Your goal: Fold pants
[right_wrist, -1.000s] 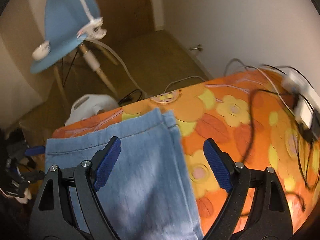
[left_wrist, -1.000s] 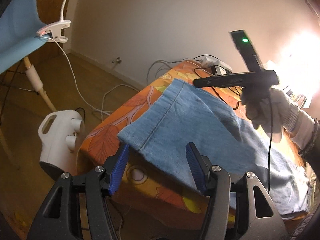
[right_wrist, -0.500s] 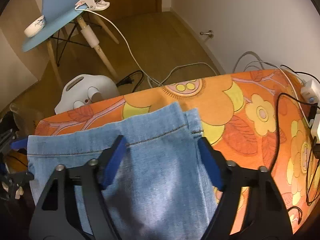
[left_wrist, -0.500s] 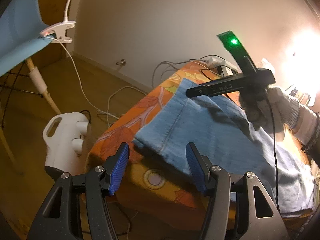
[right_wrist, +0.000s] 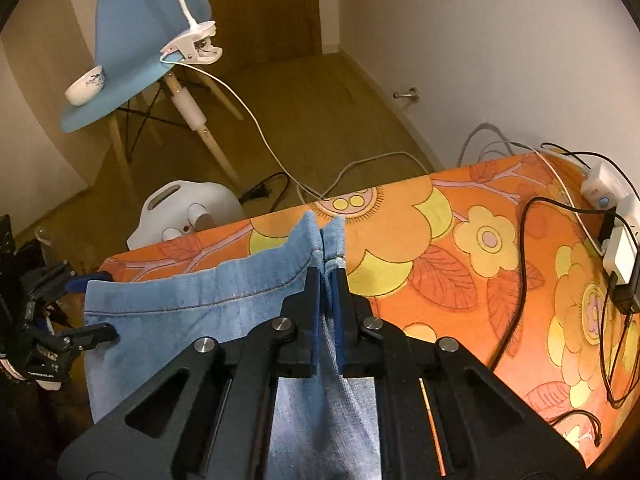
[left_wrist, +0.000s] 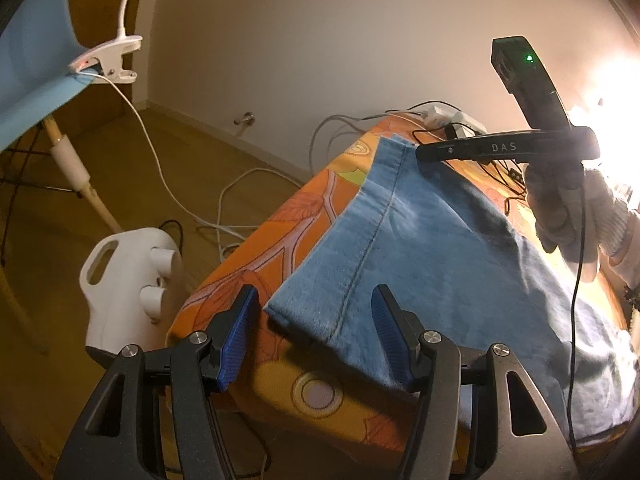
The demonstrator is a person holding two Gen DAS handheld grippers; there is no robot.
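- Where the light-blue denim pants (right_wrist: 192, 320) lie spread on the orange flowered tabletop (right_wrist: 460, 240), the hem end reaches almost to its edge.
- The right gripper (right_wrist: 329, 312) has just been closing its jaws; they now pinch a bunched fold of the hem's far corner, lifting it into a small peak.
- The left gripper (left_wrist: 314, 340) hovers with jaws parted, straddling the hem's near corner (its pads are not pressing the cloth).
- A gloved hand (left_wrist: 576, 216) holds the right gripper's handle.
- On the floor beyond: a white appliance (left_wrist: 128, 280) and a blue chair (right_wrist: 132, 40).
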